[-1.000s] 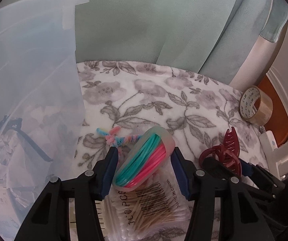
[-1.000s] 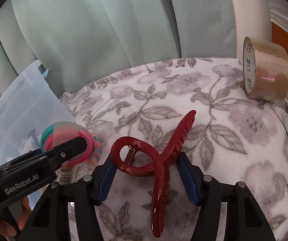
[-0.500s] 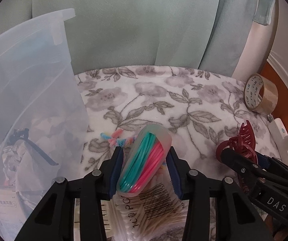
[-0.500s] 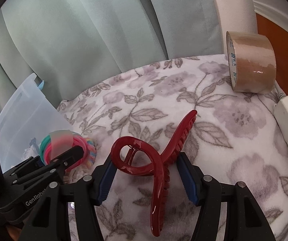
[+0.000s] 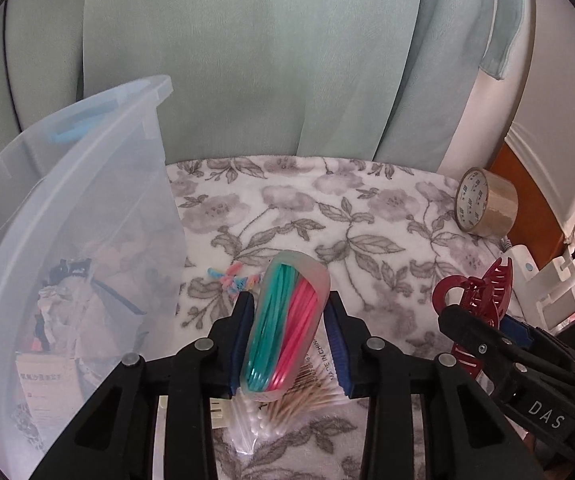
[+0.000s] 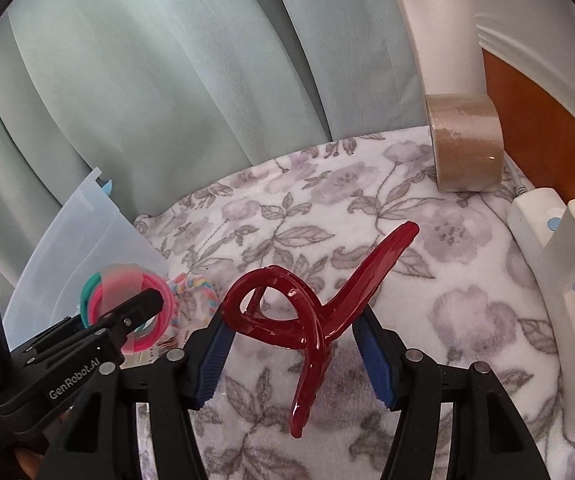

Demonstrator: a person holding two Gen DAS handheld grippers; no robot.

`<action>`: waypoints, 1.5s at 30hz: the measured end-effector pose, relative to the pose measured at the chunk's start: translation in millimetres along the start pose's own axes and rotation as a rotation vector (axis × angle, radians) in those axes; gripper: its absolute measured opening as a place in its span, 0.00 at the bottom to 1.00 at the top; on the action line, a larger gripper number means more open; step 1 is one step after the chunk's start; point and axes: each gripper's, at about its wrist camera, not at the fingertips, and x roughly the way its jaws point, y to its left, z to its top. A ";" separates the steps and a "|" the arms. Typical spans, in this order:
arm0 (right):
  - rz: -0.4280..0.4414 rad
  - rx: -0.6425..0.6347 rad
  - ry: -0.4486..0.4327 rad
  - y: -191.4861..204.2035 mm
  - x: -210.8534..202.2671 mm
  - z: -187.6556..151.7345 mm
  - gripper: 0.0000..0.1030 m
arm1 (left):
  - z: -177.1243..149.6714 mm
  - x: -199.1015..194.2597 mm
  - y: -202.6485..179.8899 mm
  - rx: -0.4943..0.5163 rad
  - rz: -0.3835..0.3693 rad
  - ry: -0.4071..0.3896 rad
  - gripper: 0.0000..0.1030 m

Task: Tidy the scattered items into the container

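Observation:
My left gripper (image 5: 289, 308) has a pack of teal and pink hair ties (image 5: 283, 328) upright between its blue pads, above a bag of cotton swabs (image 5: 287, 404). Its jaws are closing and the pads press on the pack's sides. My right gripper (image 6: 291, 320) is shut on a dark red hair claw clip (image 6: 315, 320), lifted off the floral blanket (image 6: 307, 216). The clear plastic container (image 5: 47, 240) stands at the left with several items inside. In the right wrist view the left gripper (image 6: 143, 304) and its pack (image 6: 127, 300) show at the lower left, beside the container (image 6: 87, 240).
A pastel twisted hair tie (image 5: 233, 278) lies on the blanket beside the container. A brown tape roll (image 5: 487, 208) stands at the far right edge. A white power strip (image 6: 535, 216) with plugs runs along the right side. Green curtains hang behind.
Both grippers have risen, each carrying its item off the blanket. The left jaws have narrowed onto the hair tie pack. The swab bag stays below.

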 end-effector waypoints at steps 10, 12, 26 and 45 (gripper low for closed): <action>0.008 0.028 -0.076 14.1 -67.1 -5.6 0.59 | -3.7 -66.0 -6.1 0.000 -0.027 -0.040 0.36; 0.013 0.033 -0.099 17.4 -82.4 -6.1 0.59 | -4.6 -81.2 -6.6 0.000 -0.032 -0.054 0.36; 0.063 0.013 -0.265 55.9 -191.7 -7.8 0.59 | 3.1 -180.7 -0.7 0.012 -0.037 -0.189 0.36; 0.117 -0.117 -0.404 127.4 -278.4 16.8 0.59 | 24.9 -283.7 52.1 0.020 0.015 -0.380 0.36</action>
